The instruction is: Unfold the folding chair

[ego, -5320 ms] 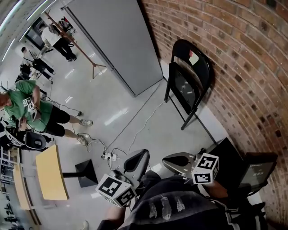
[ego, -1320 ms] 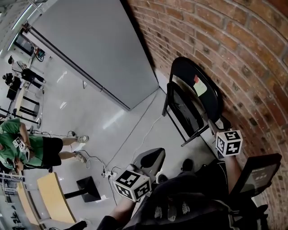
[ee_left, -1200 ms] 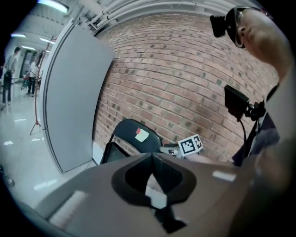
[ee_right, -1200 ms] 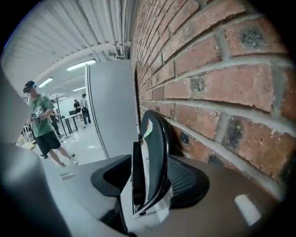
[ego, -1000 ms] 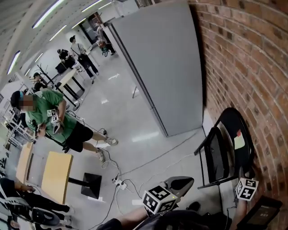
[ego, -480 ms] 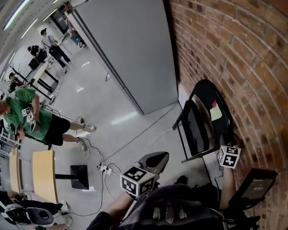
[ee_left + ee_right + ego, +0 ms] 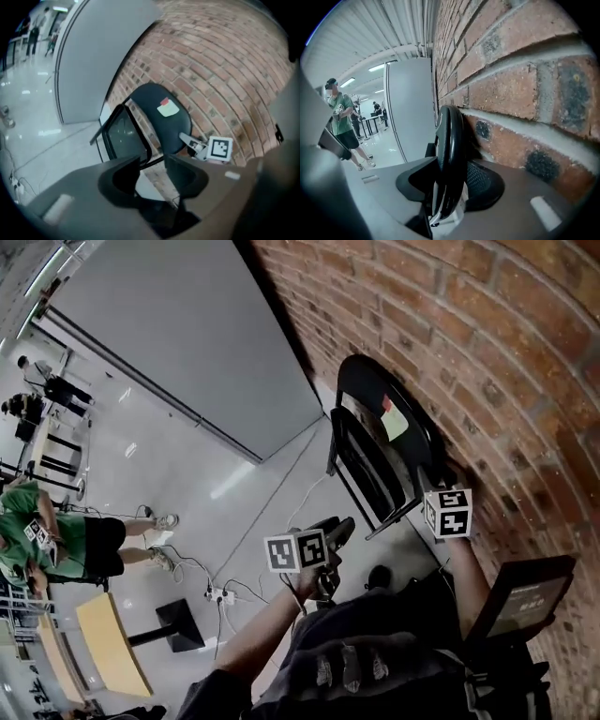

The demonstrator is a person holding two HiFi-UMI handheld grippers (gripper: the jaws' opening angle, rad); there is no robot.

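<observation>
While at arm's length, right tool closing around folding chair rim, left tool opening, empty.

Nothing legible is showing: the pale label on the folding chair and the black screen's faint print are blurring beyond reading.

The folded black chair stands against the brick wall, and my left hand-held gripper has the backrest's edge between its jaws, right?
No, it's the right one. The right gripper view shows the right hand-held gripper with the backrest edge between its closing jaws. The left hand-held gripper, jaws opening, has nothing between them. The chair does stand folded against the brick wall.
</observation>
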